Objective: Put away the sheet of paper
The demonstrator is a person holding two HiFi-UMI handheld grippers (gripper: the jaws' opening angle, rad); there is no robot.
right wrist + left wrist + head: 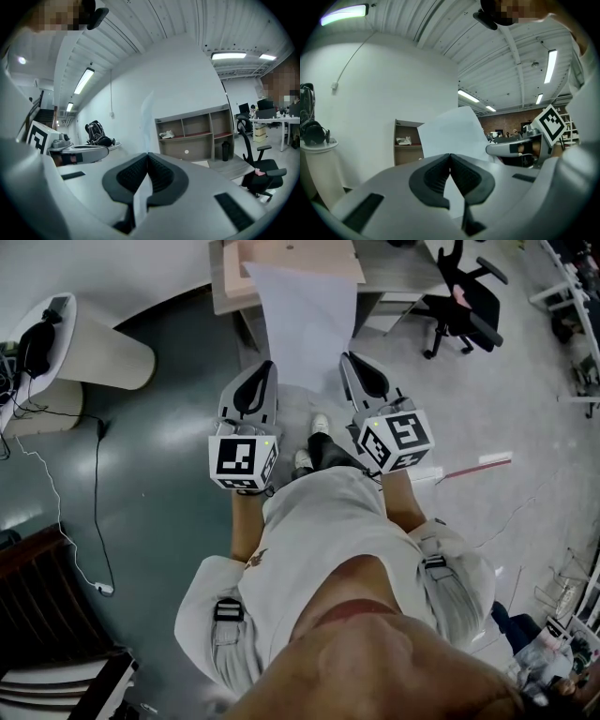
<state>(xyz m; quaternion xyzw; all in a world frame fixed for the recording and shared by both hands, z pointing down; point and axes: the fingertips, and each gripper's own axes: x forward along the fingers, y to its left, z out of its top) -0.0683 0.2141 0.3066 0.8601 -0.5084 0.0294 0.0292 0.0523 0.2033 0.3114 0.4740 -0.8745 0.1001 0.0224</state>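
Observation:
The white sheet of paper (309, 324) hangs stretched between my two grippers and reaches forward over the wooden shelf unit (281, 259). My left gripper (262, 368) is shut on the sheet's near left edge, and my right gripper (349, 360) is shut on its near right edge. In the left gripper view the sheet (451, 131) rises out of the closed left gripper (450, 155), with the right gripper (511, 149) beside it. In the right gripper view the right gripper (148, 155) pinches the sheet (143, 199), which shows almost edge-on.
A black office chair (464, 301) stands at the right of the shelf unit (197, 133). A white rounded counter (89, 348) with a dark bag is at the left. A cable (96, 521) trails over the floor, and dark furniture (47, 615) sits at the bottom left.

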